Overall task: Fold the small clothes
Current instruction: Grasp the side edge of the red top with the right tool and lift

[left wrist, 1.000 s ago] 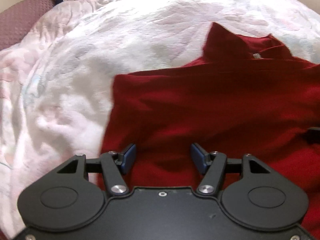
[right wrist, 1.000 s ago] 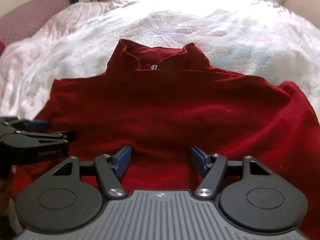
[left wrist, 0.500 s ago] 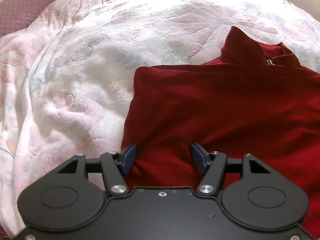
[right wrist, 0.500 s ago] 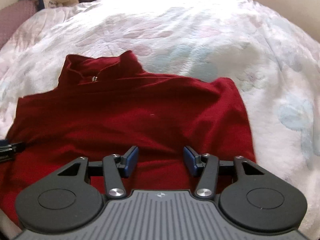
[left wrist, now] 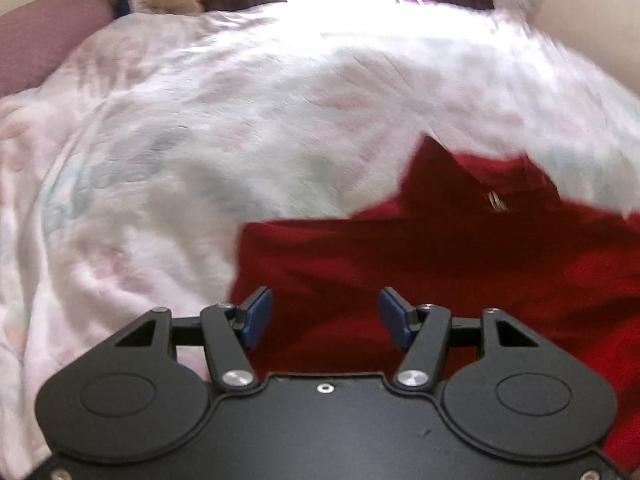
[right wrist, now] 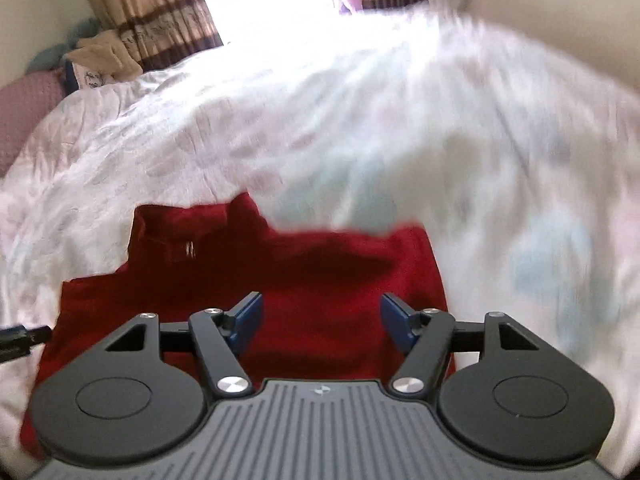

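- Left gripper (left wrist: 325, 318) — jaws closing, nothing pinched — sits over the red top's (left wrist: 460, 272) left edge.
- Right gripper (right wrist: 321, 322) — jaws opening, empty — over its right edge; long axis runs between them.

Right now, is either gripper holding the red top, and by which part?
Neither. The left gripper, jaws closing, and the right gripper, jaws opening, both hang apart above the red top, with no cloth pinched between their pads.
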The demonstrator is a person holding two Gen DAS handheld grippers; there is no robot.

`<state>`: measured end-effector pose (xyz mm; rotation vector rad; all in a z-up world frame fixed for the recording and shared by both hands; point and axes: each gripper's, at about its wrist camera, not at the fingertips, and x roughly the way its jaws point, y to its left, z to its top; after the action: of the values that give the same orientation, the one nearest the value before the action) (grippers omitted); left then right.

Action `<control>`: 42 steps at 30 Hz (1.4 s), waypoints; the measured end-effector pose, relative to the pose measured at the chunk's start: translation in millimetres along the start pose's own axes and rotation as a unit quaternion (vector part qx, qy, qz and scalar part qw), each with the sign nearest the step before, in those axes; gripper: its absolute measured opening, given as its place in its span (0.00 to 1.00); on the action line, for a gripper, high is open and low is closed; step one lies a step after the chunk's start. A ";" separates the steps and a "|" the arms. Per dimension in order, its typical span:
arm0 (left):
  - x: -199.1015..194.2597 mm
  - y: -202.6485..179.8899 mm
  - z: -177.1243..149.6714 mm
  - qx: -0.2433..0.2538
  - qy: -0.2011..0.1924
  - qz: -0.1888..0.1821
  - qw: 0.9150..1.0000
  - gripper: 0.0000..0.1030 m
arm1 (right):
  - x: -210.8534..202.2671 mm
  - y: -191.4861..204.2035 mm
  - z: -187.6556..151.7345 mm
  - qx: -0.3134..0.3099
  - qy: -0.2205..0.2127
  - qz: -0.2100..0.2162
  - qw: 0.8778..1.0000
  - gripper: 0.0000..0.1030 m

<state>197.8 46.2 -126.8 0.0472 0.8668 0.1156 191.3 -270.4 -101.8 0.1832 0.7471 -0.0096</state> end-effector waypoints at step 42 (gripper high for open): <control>-69.6 91.5 -94.8 -0.062 0.084 0.023 0.994 0.60 | -65.5 -76.0 -92.0 0.216 0.030 0.066 0.974 0.12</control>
<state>73.4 128.1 -127.2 -0.0591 1.0244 0.2195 75.5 -333.3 -135.9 0.6507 0.7858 -0.0408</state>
